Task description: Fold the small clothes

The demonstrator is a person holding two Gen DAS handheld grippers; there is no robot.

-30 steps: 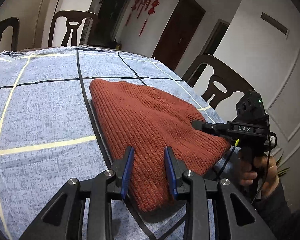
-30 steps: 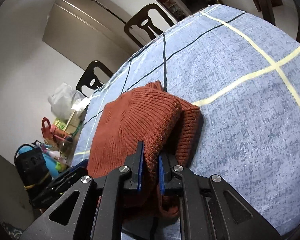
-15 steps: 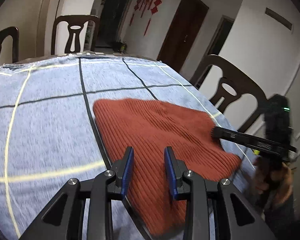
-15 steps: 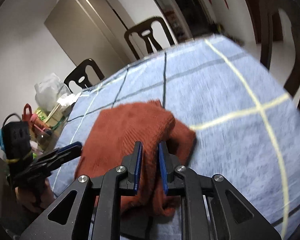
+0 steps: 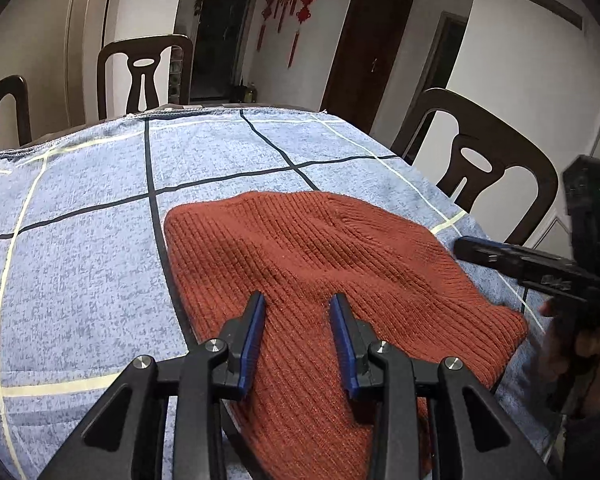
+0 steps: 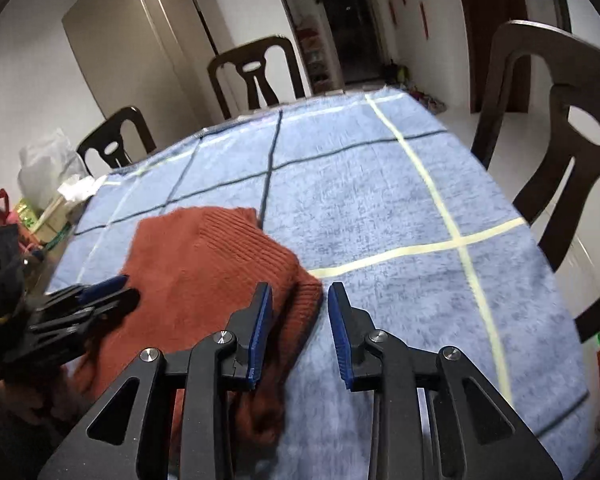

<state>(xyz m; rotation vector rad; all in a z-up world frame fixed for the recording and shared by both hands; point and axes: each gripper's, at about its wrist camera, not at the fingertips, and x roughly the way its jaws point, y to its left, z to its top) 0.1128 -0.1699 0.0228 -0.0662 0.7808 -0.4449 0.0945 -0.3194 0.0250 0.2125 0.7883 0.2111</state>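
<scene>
Release confirmed: my right gripper [image 6: 298,300], clamped on the rust knit garment [image 5: 320,264] a second ago, gapes beside it at frame centre; left gripper [image 5: 298,312] hovers spread above. Fold laid.

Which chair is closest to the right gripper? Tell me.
The dark chair on the right; the other two stand at the tablecloth's far end.
</scene>
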